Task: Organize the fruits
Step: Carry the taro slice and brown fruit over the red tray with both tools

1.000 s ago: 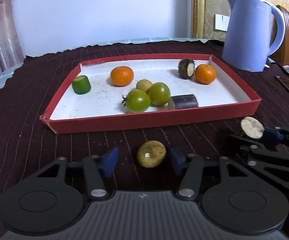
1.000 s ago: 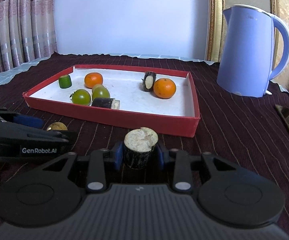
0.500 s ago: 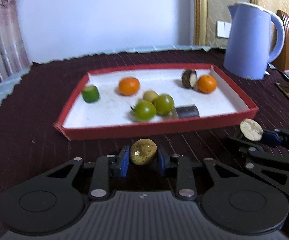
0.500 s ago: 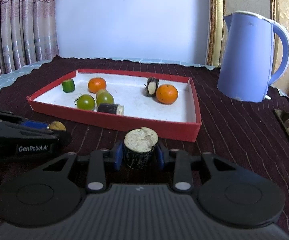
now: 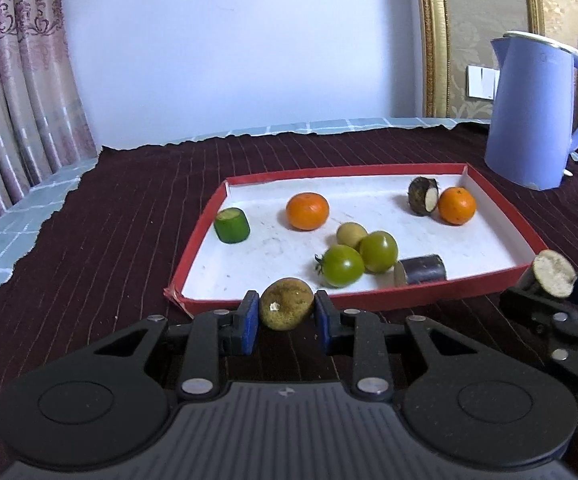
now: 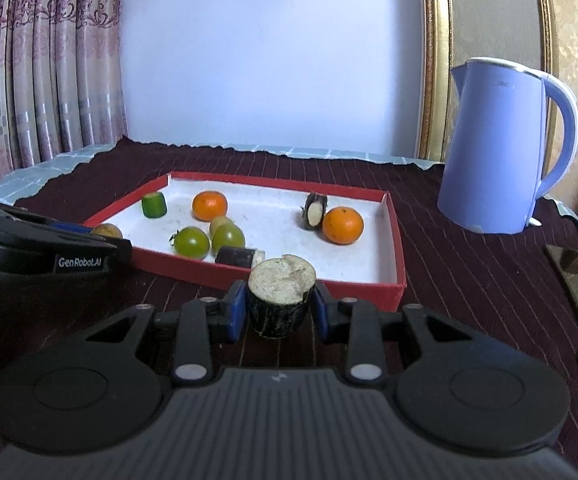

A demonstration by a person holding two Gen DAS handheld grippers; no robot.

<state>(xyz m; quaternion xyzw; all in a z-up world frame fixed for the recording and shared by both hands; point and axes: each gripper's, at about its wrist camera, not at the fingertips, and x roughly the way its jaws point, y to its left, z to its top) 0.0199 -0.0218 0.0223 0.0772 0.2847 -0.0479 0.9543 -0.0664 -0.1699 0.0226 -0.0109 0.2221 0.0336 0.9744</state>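
Blue pads of my left gripper [image 5: 287, 316] press on both sides of a brownish round fruit [image 5: 286, 303], which sits squarely between the fingertips, its pale stem scar facing the camera. My left claw is closed down on this fruit and carries it clear of the dark striped cloth [image 5: 109, 220], just in front of the near wall of the red tray [image 5: 409, 294].

My right gripper [image 6: 276, 312] is likewise closed on a dark-skinned stub with a pale cut top [image 6: 279, 296]; the stub stands upright between the blue pads, cut face upward, also just short of the tray's near wall. In the left wrist view the same stub appears at the far right, gripped at the tip of the right claw.

Inside the tray, on its white floor, lie a green cut cylinder [image 5: 231, 225] near the left wall, an orange [image 5: 307, 211] behind the centre, two green tomatoes [image 5: 361, 258] touching each other with a small yellowish fruit [image 5: 351, 234] just behind them, a dark cut piece [image 5: 423, 269] lying on its side near the front wall, and a second orange [image 5: 457, 205] touching another dark cut piece [image 5: 423, 196] at the back right.

A lilac kettle [image 5: 537, 112] stands on the cloth beyond the tray's right corner.
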